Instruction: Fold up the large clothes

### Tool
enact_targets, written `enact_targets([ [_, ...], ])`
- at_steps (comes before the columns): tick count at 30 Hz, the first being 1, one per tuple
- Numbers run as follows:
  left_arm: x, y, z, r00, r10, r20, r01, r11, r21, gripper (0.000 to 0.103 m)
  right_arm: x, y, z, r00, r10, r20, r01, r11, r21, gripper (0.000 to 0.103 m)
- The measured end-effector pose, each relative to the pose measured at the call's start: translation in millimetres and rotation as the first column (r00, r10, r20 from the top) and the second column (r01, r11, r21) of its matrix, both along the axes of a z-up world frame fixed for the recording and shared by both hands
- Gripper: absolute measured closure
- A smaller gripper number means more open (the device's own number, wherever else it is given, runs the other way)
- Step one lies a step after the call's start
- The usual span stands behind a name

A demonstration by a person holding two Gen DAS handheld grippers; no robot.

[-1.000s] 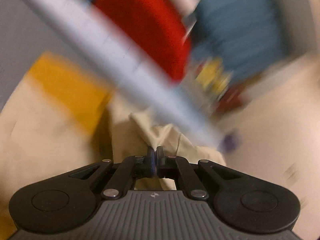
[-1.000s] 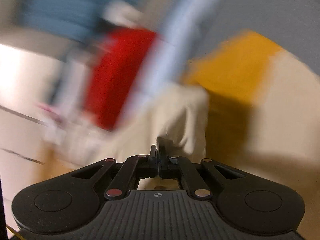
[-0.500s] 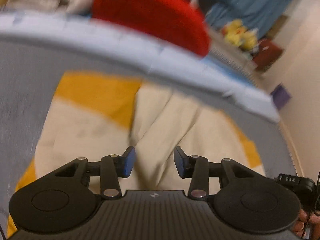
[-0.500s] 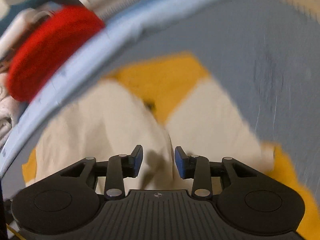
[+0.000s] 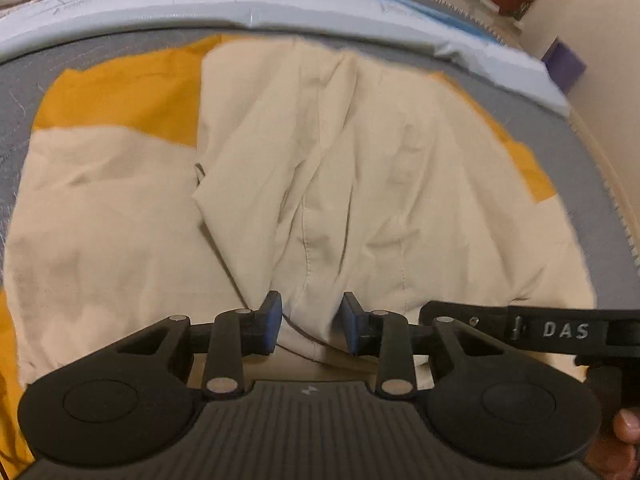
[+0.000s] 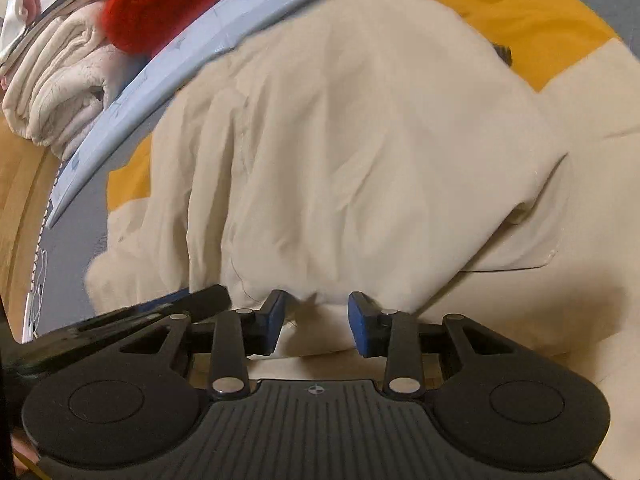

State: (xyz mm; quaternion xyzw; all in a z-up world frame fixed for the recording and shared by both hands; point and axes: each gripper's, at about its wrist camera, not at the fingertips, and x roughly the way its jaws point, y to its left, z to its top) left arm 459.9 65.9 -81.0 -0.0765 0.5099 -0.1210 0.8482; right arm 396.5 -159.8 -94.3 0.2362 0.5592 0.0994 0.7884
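A large cream garment with mustard-yellow panels lies spread on a grey surface. A cream flap is folded over its middle, with the fold's near edge at my fingers. My left gripper hovers over that edge; its jaws are closing, the cloth lies loose between the blue pads, and they do not press it. The right wrist view shows the same folded cream flap. My right gripper stands open over its hem, pads clear of the cloth. The two grippers are side by side.
A light blue band borders the far side of the grey surface. Behind it lie a red fuzzy item and rolled white bedding. A purple box sits at the far right. A fingertip shows at the lower right.
Both grippers were shut on bunched cream cloth held up; they have opened and let it go. The cloth now lies folded over the garment, and both views have rolled level and lowered.
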Motion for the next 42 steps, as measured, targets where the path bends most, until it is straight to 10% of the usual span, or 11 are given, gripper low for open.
enact_targets([
  [7, 4.6, 18.8, 25.2, 0.985, 0.092, 0.144, -0.083, 0.994, -0.069, 0.069, -6.3, -30.9, 40.1, 0.971, -0.109, 0.214, 0.121, 0.992, -0.04, 0.062],
  [10, 10.3, 25.6, -2.8, 0.99, 0.139, 0.034, -0.142, 0.984, 0.112, 0.081, -3.7, -63.5, 21.4, 0.961, -0.231, 0.152, 0.245, 0.966, -0.084, 0.062],
  [13, 8.2, 35.7, 2.1, 0.984, 0.18, 0.014, -0.18, 0.981, 0.076, 0.08, -1.4, -80.2, -4.2, 0.943, -0.332, 0.019, 0.332, 0.939, -0.092, 0.07],
  [19, -12.3, 13.8, 53.3, 0.969, 0.088, 0.229, -0.086, 0.996, -0.017, 0.08, -13.2, -81.0, 29.1, 0.925, -0.346, 0.154, 0.362, 0.928, -0.092, 0.066],
  [28, -7.4, -7.2, 10.2, 1.0, 0.005, 0.013, -0.006, 0.995, 0.101, 0.067, -8.8, -87.1, 6.3, 0.931, -0.362, 0.036, 0.364, 0.923, -0.129, 0.063],
  [38, -36.7, 12.2, 82.4, 0.979, 0.009, 0.203, -0.025, 0.997, 0.077, 0.066, -29.8, -84.6, 82.4, 0.899, -0.295, 0.324, 0.344, 0.933, -0.105, 0.062],
  [42, -64.7, 23.1, 121.1, 0.938, -0.019, 0.347, -0.024, 0.993, 0.118, 0.066, -56.9, -81.8, 133.2, 0.836, -0.164, 0.523, 0.281, 0.948, -0.151, 0.062],
])
